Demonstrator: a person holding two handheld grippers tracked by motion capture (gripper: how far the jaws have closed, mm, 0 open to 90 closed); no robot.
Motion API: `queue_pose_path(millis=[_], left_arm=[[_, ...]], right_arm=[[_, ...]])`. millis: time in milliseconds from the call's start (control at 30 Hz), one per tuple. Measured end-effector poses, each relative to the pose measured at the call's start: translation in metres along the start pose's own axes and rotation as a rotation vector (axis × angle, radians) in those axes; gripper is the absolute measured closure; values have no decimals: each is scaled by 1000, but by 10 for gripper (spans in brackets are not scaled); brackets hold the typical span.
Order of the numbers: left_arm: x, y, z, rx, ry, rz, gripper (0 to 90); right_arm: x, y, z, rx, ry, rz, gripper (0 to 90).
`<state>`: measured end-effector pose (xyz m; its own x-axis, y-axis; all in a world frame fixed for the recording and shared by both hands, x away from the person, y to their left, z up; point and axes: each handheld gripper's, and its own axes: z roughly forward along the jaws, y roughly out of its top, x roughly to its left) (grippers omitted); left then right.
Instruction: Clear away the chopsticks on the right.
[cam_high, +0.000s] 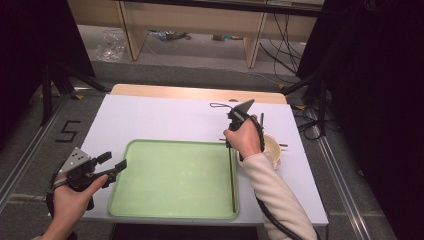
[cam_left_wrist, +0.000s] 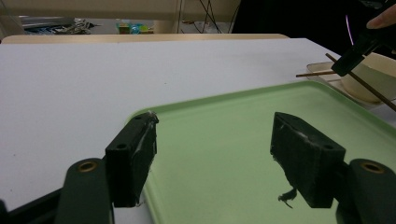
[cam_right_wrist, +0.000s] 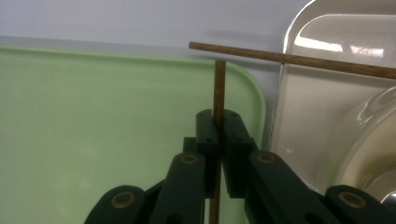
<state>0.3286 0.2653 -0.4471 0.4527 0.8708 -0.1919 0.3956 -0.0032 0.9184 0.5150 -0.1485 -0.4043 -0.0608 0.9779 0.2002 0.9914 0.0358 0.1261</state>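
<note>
at a white table (cam_high: 165, 117), two hand-held grippers over a green tray (cam_high: 172, 180). right gripper (cam_right_wrist: 218, 133) clamped tight on a thin brown chopstick (cam_right_wrist: 219, 88), jaws pressed together around the stick near its upper end, seen close in the right gripper view. from the high view, the same chopstick (cam_high: 232, 180) running along the tray's right edge, inside the rim, its far end pinched by the right gripper (cam_high: 228, 145) at the tray's far right corner. a second chopstick (cam_right_wrist: 299, 59) lying level across a cream dish (cam_right_wrist: 322, 107) just right of the tray, its tip reaching out past the dish's rim and crossing just beyond the held stick's end. a pale bowl (cam_high: 272, 147) sitting in that dish, partly behind the right hand (cam_high: 245, 137). left gripper (cam_high: 112, 162) held at the tray's near left corner, jaws wide apart with nothing between them; in the left gripper view, left gripper (cam_left_wrist: 215, 144) framing bare green tray (cam_left_wrist: 224, 121).
</note>
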Motion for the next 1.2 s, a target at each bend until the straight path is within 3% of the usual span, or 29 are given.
queue_pose_path(millis=[33, 67, 133, 200, 233, 267, 333, 367, 400, 433, 500, 533, 567, 600, 700, 800, 900, 933, 967, 1000, 1033, 1067, 1100, 1200], left_arm=[[0, 0, 0, 1, 0, 0, 313], [0, 0, 0, 0, 0, 1, 313], [0, 0, 0, 0, -1, 1, 313], [0, 0, 0, 0, 0, 0, 313], [0, 0, 0, 0, 0, 0, 313], [0, 0, 0, 1, -1, 0, 313], [0, 0, 0, 1, -1, 1, 313], [0, 0, 0, 1, -1, 1, 313], [0, 0, 0, 1, 0, 1, 313], [0, 0, 0, 0, 0, 0, 313], [0, 0, 0, 1, 0, 0, 313], [0, 0, 0, 1, 0, 0, 313], [0, 0, 0, 1, 0, 0, 313], [0, 0, 0, 1, 0, 0, 313], [0, 0, 0, 1, 0, 0, 313], [0, 0, 0, -1, 2, -1, 313], [0, 0, 0, -1, 2, -2, 313], [0, 0, 0, -1, 1, -1, 312], [0, 0, 0, 0, 1, 0, 312], [0, 0, 0, 1, 0, 0, 312], [0, 0, 0, 2, 0, 0, 312], [1, 0, 0, 1, 1, 0, 312], [1, 0, 0, 1, 2, -1, 312], [0, 0, 0, -2, 5, -16, 312]], right_arm=[[0, 0, 2, -2, -2, 4, 876], [-3, 1, 4, 3, 0, -27, 876], [-2, 1, 5, 28, -18, -3, 876], [-4, 1, 10, 7, -10, -25, 876], [-2, 1, 11, 23, -14, 4, 876], [-4, 1, 14, 11, -10, -25, 876], [1, 1, 14, 38, -16, 47, 876], [-3, 0, 17, 20, -24, -5, 876], [-5, 1, 18, 23, -27, -21, 876], [-2, 1, 17, 41, -32, 16, 876], [-5, 2, 20, 32, -37, -15, 876], [-6, 2, 23, -2, -24, -30, 876], [-4, 2, 22, 20, -35, 2, 876], [-6, 2, 24, 15, -39, -23, 876], [-7, 2, 28, 31, -41, -27, 875], [-3, 3, 32, 63, -48, 42, 875], [-4, 2, 36, 54, -63, 27, 875], [-3, 3, 36, 56, -54, 45, 875], [-6, 3, 38, 47, -50, 16, 875], [-4, 3, 37, 57, -51, 54, 874], [-3, 3, 38, 57, -61, 55, 874], [-5, 3, 39, 59, -61, 36, 874], [-11, 3, 41, 38, -62, -37, 874], [-10, 3, 42, 46, -64, -31, 873]])
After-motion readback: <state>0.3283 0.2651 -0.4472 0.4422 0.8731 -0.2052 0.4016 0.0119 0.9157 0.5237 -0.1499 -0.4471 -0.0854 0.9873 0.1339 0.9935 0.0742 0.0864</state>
